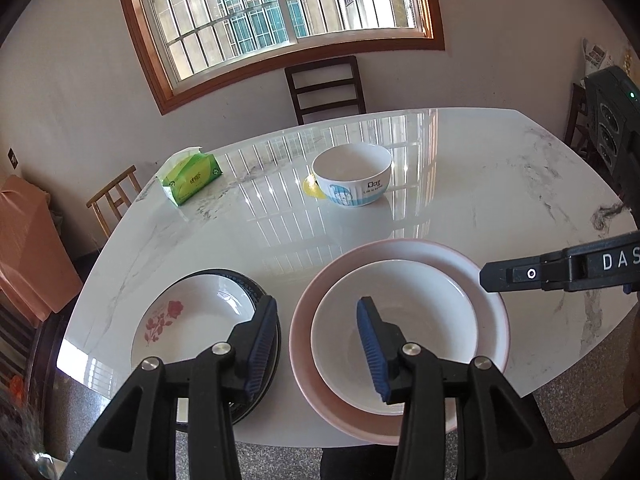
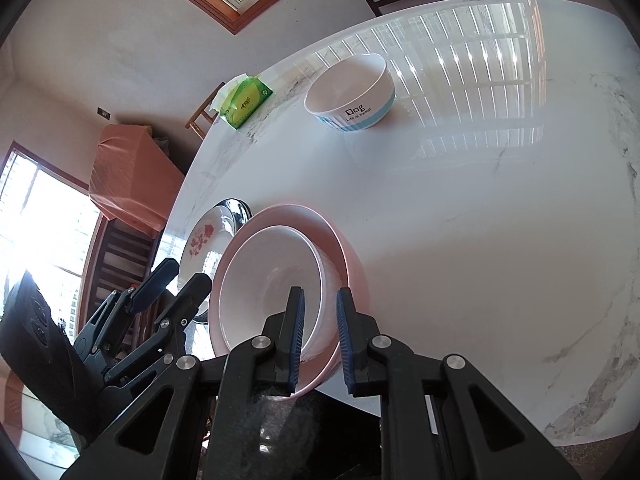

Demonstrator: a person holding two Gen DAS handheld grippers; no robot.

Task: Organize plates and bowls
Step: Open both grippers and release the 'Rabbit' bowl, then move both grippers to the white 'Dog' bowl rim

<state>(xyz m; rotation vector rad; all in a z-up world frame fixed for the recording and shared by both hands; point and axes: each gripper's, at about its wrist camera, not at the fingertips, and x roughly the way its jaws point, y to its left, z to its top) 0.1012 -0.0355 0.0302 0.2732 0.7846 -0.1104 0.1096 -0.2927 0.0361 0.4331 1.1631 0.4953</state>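
A white plate (image 1: 400,320) lies stacked on a larger pink plate (image 1: 472,268) at the near table edge; both show in the right wrist view, white plate (image 2: 256,280), pink plate (image 2: 348,256). A rose-patterned white plate (image 1: 188,320) sits on a dark plate (image 1: 256,292) to the left. A white-and-blue bowl (image 1: 352,176) stands farther back. My left gripper (image 1: 316,344) is open, hovering between the two stacks. My right gripper (image 2: 320,340) is open, its fingers straddling the near rims of the white and pink plates without gripping them.
A green tissue pack (image 1: 190,178) lies at the table's far left. A small yellow item (image 1: 310,190) peeks from behind the bowl. A dark chair (image 1: 326,88) stands beyond the white marble table (image 1: 500,184); a wooden chair (image 1: 114,200) is at left.
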